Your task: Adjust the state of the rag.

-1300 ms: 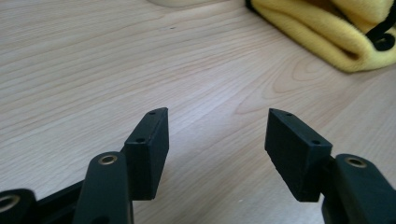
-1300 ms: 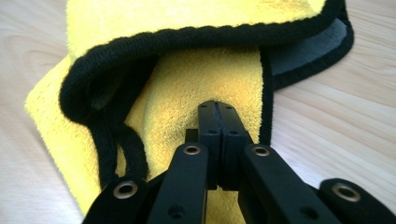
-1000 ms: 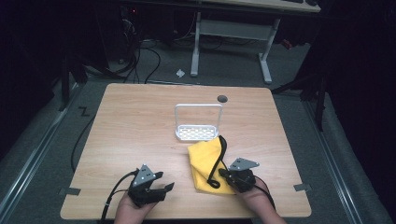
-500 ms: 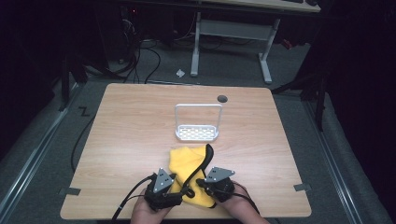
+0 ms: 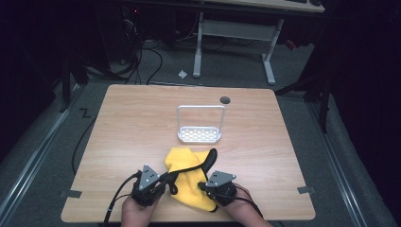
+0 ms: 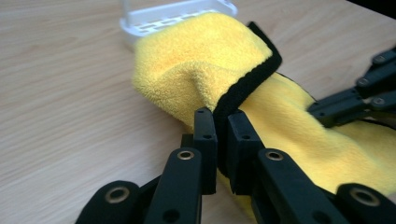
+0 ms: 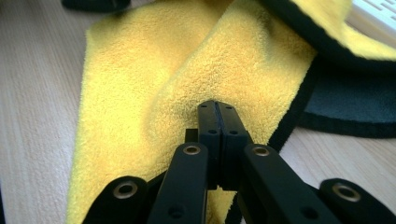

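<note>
A yellow cloth [image 5: 188, 166] with a black trim lies bunched near the table's front edge, between my two grippers. My left gripper [image 5: 169, 180] is shut on the cloth's black-trimmed edge [image 6: 247, 81], which folds up over the jaws; in the left gripper view the grip sits at my left gripper [image 6: 222, 123]. My right gripper [image 5: 203, 186] is shut on a fold of the yellow cloth [image 7: 224, 60], as my right gripper [image 7: 217, 109] shows up close. The black jaws of the right gripper [image 6: 348, 102] touch the cloth at the right of the left gripper view.
A white wire rack [image 5: 200, 134] with a tall handle stands just behind the cloth at mid-table. A dark round hole [image 5: 225, 100] sits near the table's [image 5: 123, 123] far edge. Cables trail from both grippers off the front edge.
Both grippers closed in on the cloth and took hold of it. The cloth went from lying flat at the right to bunched and drawn left; the left gripper has since pulled back left.
</note>
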`<state>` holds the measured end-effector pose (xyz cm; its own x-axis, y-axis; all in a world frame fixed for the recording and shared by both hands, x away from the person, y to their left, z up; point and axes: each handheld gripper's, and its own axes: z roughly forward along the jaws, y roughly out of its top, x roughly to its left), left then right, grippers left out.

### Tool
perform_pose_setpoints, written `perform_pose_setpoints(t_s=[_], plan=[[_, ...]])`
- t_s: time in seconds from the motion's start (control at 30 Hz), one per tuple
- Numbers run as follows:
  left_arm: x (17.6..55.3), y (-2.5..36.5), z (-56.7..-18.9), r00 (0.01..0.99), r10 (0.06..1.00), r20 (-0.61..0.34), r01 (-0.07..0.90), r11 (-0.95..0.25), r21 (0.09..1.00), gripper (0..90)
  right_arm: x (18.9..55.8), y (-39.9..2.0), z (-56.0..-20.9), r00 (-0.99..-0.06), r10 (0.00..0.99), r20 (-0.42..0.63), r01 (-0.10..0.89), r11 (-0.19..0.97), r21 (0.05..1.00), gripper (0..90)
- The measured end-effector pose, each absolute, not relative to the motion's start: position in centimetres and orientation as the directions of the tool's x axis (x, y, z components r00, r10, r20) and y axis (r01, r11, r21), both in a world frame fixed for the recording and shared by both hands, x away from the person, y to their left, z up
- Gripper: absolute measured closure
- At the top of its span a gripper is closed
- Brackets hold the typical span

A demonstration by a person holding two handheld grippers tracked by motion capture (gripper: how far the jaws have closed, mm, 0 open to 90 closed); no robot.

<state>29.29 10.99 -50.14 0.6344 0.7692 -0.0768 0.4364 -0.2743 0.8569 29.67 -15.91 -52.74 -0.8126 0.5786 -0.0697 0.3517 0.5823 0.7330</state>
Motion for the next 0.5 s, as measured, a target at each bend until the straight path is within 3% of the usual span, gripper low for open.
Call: perform_pose_setpoints(t_s=[0.5], plan=[[30.8, 16.1, -50.1, 0.545, 0.823, -0.162, 0.5, -0.164, 0.85, 83.4, 31.2, -19.2, -52.9, -0.716, 0.685, -0.138, 0.426, 0.584, 0.691, 90.0]])
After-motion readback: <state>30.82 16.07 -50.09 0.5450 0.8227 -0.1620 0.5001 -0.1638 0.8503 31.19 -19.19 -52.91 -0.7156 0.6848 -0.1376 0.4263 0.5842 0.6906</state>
